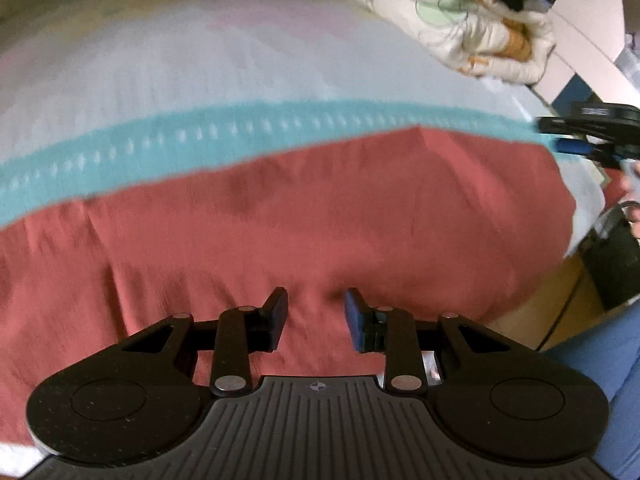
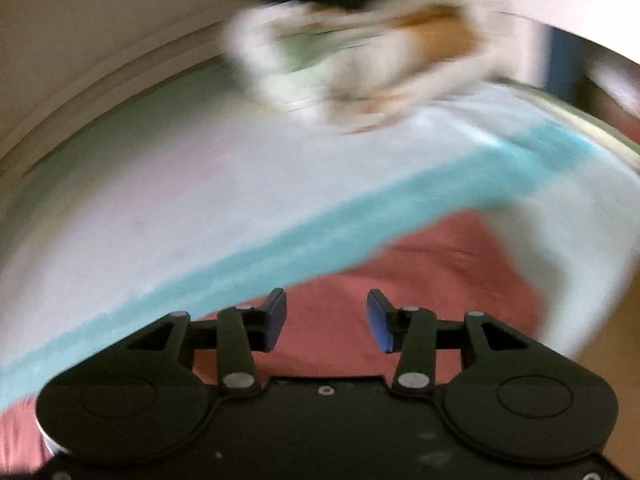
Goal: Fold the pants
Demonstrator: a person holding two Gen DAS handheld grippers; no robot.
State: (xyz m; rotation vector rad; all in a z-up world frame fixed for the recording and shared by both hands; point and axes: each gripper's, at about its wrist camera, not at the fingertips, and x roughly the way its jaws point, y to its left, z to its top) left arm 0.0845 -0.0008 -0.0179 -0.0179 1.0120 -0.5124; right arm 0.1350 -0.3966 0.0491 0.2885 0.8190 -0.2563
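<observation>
On the near half of the pale bedsheet [image 1: 200, 60], crossed by a teal band [image 1: 280, 120]: flat salmon-red cloth pants [image 1: 320, 220], laid out for folding. Left gripper [image 1: 316, 320] part-open, empty, held over them. Right gripper [image 2: 326, 320] open, empty.

We see a bed in a pale sheet [image 1: 168, 80] with a teal stripe, bearing flat reddish-pink cloth pants [image 1: 304, 220] and a bundled floral quilt [image 1: 452, 12].

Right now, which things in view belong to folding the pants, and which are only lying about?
For the job:
- red cotton pants, spread flat
- left hand-held gripper, open above them
- right hand-held gripper, open

Lying about:
- white floral quilt, bundled
- white bedsheet with teal stripe
</observation>
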